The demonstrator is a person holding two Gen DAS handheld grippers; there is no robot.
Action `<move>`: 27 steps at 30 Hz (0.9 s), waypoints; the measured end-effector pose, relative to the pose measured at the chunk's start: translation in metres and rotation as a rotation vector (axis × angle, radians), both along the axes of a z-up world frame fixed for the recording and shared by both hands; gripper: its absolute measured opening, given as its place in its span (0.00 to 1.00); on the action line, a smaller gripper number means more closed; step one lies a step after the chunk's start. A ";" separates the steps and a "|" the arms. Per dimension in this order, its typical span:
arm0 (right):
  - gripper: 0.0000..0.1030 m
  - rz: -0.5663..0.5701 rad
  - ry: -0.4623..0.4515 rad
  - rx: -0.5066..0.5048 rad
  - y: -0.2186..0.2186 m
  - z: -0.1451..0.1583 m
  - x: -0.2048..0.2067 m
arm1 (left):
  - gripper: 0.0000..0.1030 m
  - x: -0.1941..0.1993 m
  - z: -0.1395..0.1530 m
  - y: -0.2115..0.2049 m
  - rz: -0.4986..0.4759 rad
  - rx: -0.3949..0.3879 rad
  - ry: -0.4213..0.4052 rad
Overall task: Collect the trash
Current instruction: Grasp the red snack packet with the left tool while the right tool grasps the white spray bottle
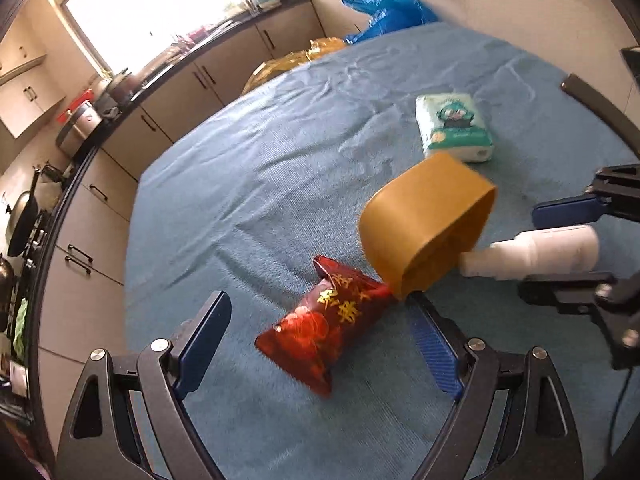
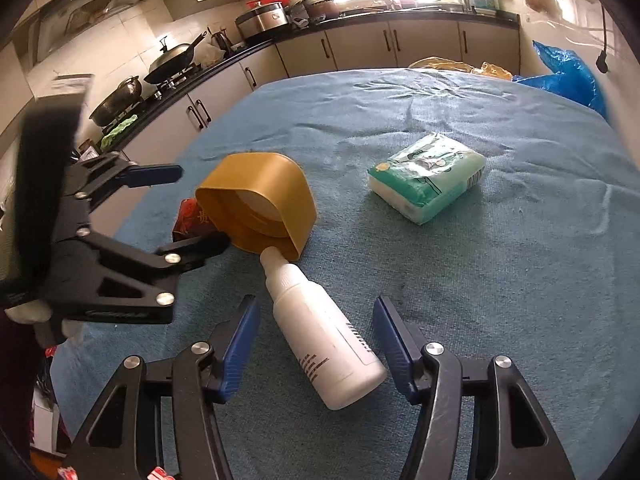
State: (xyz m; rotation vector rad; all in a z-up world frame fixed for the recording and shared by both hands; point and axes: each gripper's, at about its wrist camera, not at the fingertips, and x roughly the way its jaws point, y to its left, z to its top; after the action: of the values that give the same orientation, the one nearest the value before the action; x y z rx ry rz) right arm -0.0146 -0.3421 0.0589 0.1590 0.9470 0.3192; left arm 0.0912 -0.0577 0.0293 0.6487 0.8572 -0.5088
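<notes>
A crumpled red wrapper with gold characters (image 1: 326,322) lies on the blue cloth between the open fingers of my left gripper (image 1: 320,332). A mustard-yellow cup (image 1: 426,226) lies on its side just beyond it, its mouth toward a white bottle (image 1: 532,254). In the right wrist view the white bottle (image 2: 320,332) lies on the cloth between the open fingers of my right gripper (image 2: 316,328), its neck touching the yellow cup (image 2: 260,204). The red wrapper (image 2: 190,220) peeks out behind the cup. A green tissue pack (image 2: 426,176) lies farther back; it also shows in the left wrist view (image 1: 452,126).
The blue cloth (image 1: 280,160) covers the whole table. A blue plastic bag (image 2: 568,72) and a yellow bag (image 2: 452,65) sit at the far edge. Kitchen cabinets and a counter with woks and pots (image 2: 172,60) run along the left and back.
</notes>
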 end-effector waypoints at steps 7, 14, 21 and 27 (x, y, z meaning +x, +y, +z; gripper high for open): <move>0.58 -0.010 -0.002 -0.034 0.003 0.001 -0.002 | 0.81 0.002 -0.010 -0.003 0.037 -0.034 0.052; 0.51 -0.019 -0.010 -0.092 0.007 0.001 -0.004 | 0.30 -0.035 -0.007 -0.003 0.073 -0.049 0.062; 0.31 -0.056 -0.011 -0.124 0.004 0.001 -0.005 | 0.30 -0.080 0.001 0.024 0.173 -0.137 0.077; 0.31 -0.071 -0.017 -0.119 0.003 0.001 -0.007 | 0.30 -0.119 0.007 0.054 0.326 -0.268 0.059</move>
State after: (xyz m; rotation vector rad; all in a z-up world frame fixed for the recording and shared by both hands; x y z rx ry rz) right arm -0.0220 -0.3394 0.0598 0.0805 0.9388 0.1973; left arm -0.0279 -0.0037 0.0365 0.2422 0.9101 -0.3395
